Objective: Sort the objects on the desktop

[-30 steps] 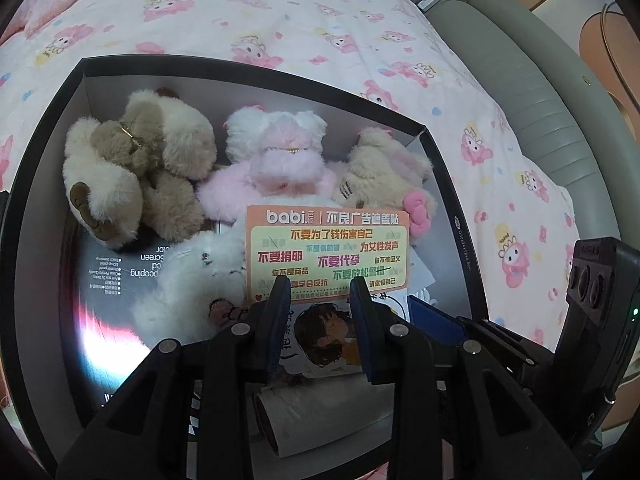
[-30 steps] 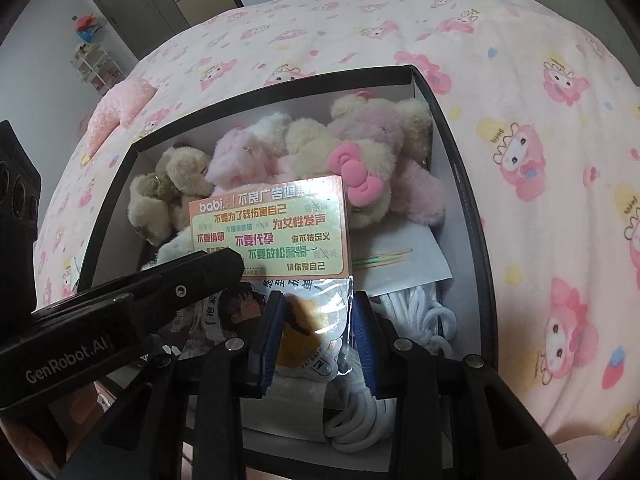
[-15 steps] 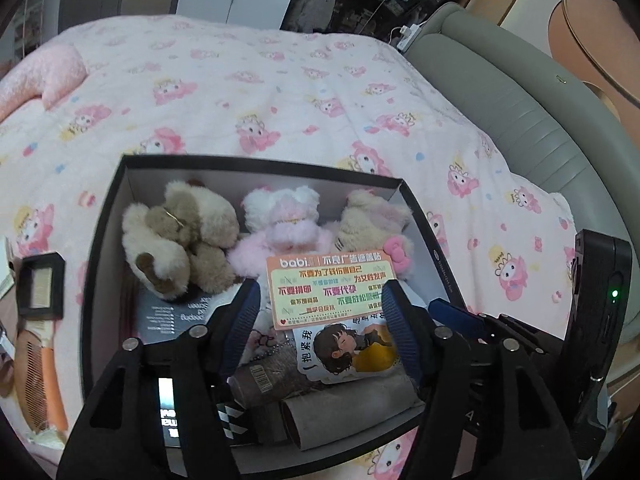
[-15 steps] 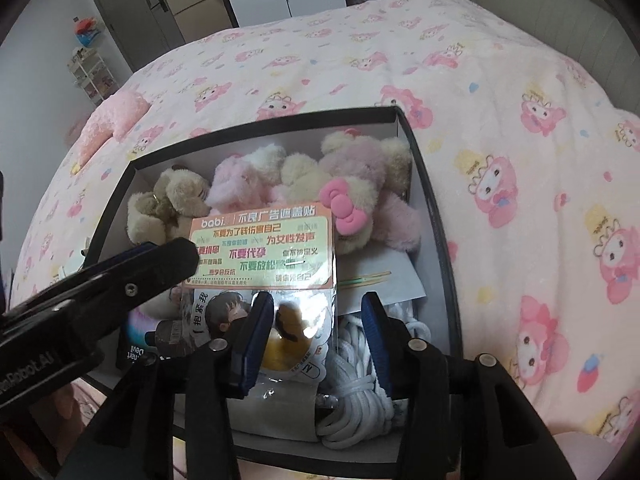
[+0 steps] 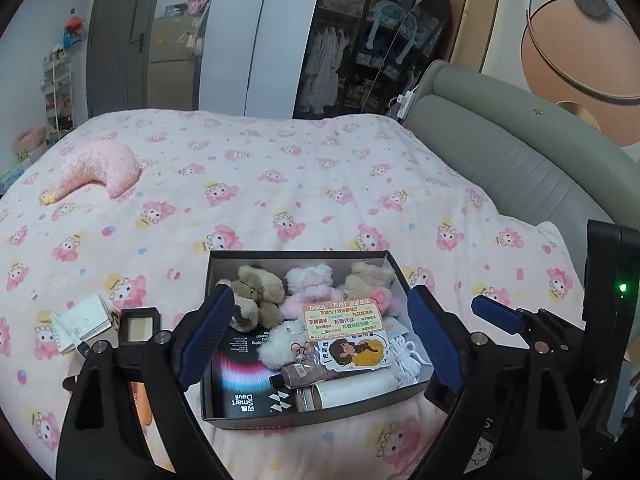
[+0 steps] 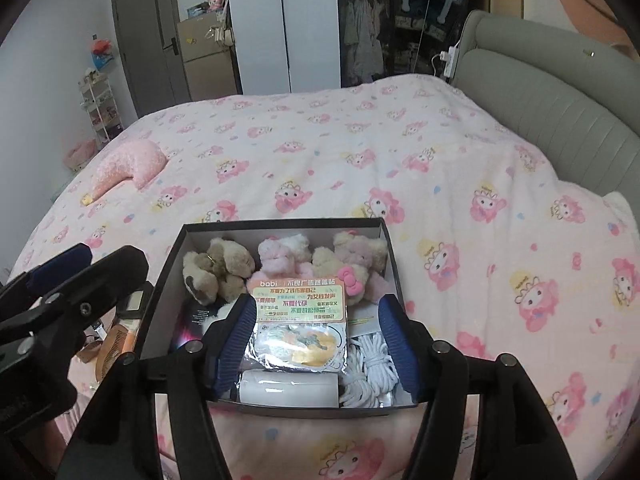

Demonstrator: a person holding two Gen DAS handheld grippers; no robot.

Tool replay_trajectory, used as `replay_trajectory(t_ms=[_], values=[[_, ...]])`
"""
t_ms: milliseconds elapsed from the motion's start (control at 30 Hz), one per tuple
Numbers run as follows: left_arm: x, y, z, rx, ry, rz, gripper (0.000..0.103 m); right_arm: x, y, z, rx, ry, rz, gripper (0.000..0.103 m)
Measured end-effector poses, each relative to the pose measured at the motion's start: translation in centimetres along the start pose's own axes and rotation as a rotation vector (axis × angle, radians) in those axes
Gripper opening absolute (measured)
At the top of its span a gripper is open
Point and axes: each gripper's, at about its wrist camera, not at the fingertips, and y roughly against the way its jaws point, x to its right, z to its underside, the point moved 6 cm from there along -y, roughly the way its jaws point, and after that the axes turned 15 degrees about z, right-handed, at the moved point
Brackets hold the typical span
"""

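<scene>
A black cardboard box (image 5: 296, 255) sits on the pink bed cover. It holds three plush toys (image 5: 308, 284), a sticker pack with an orange card (image 5: 344, 316), a white rope (image 5: 404, 356), a white roll (image 5: 352, 388) and a black booklet (image 5: 240, 380). My left gripper (image 5: 320, 292) hovers above the box, its jaws opening wide with nothing between the pads. My right gripper (image 6: 317, 300) hangs over the sticker pack (image 6: 300, 304) and rope (image 6: 368, 364). Its jaws are opening too, clear of everything below.
Left of the box lie a small notebook (image 5: 76, 322), a square black case (image 5: 140, 326) and an orange comb (image 6: 116, 344). A pink crescent pillow (image 5: 100, 168) rests at the far left of the bed. A grey padded headboard (image 5: 500, 152) runs along the right.
Both grippers were nearly shut around the sticker pack's lower edge. They have opened, let it go into the box, and risen back so that the whole bed shows.
</scene>
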Motion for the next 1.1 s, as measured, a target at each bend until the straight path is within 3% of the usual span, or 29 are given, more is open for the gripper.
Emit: replay_trajectory(t_ms=[67, 133, 467, 800, 1100], values=[[0.7, 1.9, -0.2, 0.034, -0.018, -0.008, 0.097, -0.2, 1.9, -0.1, 0.030, 0.003, 0.002, 0.070], [1.4, 3.8, -0.2, 0.062, -0.029, -0.015, 0.102, -0.2, 3.8, 0.1, 0.055, -0.001, -0.014, 0.072], [3.0, 10.2, 1.4, 0.125, -0.049, -0.071, 0.102, 1.8, 10.7, 1.1, 0.160, -0.044, 0.029, 0.075], [4.7, 12.8, 3.3, 0.131, -0.076, -0.084, 0.102, 3.3, 15.1, 2.6, 0.232, -0.083, 0.064, 0.075], [6.2, 13.9, 4.1, 0.133, -0.119, -0.109, 0.102, 4.3, 16.1, 4.0, 0.235, -0.103, 0.075, 0.075]])
